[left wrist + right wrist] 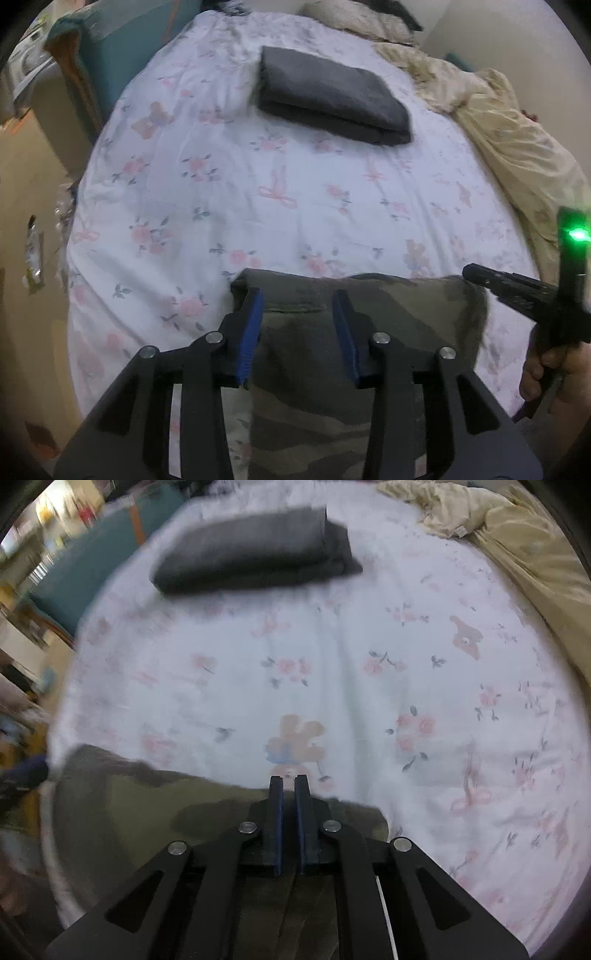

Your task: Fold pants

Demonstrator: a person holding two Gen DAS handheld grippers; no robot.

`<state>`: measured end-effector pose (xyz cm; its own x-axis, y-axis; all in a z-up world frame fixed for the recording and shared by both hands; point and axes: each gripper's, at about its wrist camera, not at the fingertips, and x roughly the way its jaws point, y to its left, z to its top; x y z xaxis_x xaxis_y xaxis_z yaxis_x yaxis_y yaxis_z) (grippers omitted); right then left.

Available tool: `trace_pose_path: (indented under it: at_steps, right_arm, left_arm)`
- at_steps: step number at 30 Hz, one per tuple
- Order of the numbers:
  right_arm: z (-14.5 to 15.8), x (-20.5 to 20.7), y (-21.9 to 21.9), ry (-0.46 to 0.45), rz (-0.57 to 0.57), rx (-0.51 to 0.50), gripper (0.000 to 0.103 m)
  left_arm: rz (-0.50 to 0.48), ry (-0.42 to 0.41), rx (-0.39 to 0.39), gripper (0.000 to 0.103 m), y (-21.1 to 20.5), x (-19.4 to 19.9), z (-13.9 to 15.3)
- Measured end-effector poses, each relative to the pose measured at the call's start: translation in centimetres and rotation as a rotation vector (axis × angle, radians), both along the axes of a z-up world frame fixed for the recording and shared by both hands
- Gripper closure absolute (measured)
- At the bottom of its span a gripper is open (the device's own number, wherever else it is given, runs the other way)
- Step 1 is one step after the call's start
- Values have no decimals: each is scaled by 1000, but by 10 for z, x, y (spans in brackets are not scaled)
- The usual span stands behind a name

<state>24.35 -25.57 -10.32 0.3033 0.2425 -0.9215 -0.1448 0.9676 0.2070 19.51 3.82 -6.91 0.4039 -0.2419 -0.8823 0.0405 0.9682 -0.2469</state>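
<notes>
The camouflage pants (314,369) lie folded on the flowered bed sheet (221,192) at the near edge. My left gripper (299,295) hangs just above their far fold, open, its blue pads (255,332) apart with cloth below them but not pinched. In the right wrist view the pants (147,812) spread to the lower left under the tool. My right gripper (289,780) is over their far edge with only a narrow slit between its pads and nothing in it. It also shows at the right of the left wrist view (476,273), held by a hand (543,373).
A folded dark grey garment (332,99) (255,561) lies further up the bed. A crumpled cream blanket (517,147) (517,535) runs along the right side. A teal piece of furniture (122,40) and floor with clutter (33,254) border the left.
</notes>
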Motion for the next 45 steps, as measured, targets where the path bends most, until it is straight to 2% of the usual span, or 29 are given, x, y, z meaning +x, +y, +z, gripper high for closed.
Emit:
trace_pose_path:
  at_steps: [3,7,10,12,14,19,22,27,30,32,33,35,36,38,39,41,43,45]
  right_arm:
    - [25,-27,-2,-55,15,83,94]
    - [12,-49,25,-34,79,195,95]
    - [-4,-58,38,-85,90,179,95]
    - [-15,-57,44,-107,104,110,103]
    - [-23,-54,43,-91,109,97,103]
    - [-45,-41,43,-58,93,109,103]
    - [-55,-39,41,-45,84,129,103]
    - [-60,-46,48,-74,99,80,103]
    - [-55,-41,31,-21,40,207,103]
    - [-42,-40,16,-25,-2,279,102]
    - [-32,-42,10,-60,-23,278,95]
    - [-15,-41,2,-128,-31,255,95]
    - [-13,-38,0,-137,-39,242,95]
    - [-23,-28,-7,-113,-78,221,96]
    - [-31,-25,-9,-89,-90,203,103]
    - [-52,-20,-11,-34,-98,171,103]
    - [-61,-18,-5,-11,-78,127,103]
    - [-54,-18,-2,-26,-51,100,103]
  left_arm:
    - [-83,-2,-27,69,-14,-8,-2]
    - [-163,24,-24,70,-35,-13,-21]
    - [-206,-17,16,70,-49,-9,-27]
    - [-220,-6,57,71,-56,-6,-36]
    - [-229,3,108,71,-64,-2,-50]
    - [-186,15,107,71,-63,9,-67]
    - [-215,26,129,71,-66,8,-81]
    - [-218,7,173,70,-72,4,-84]
    - [-170,3,125,71,-66,2,-70]
    - [-122,-18,45,71,-54,-1,-53]
    - [-119,-41,22,71,-50,-3,-46]
    - [-95,-97,51,71,-42,-3,-35]
    - [-82,-91,67,71,-39,-1,-38]
    - [-48,-26,76,71,-29,7,-54]
    - [-29,-1,73,70,-23,9,-63]
    - [-50,23,83,69,-24,13,-76]
    - [-54,35,100,69,-29,15,-76]
    - [-29,57,75,69,-24,19,-69]
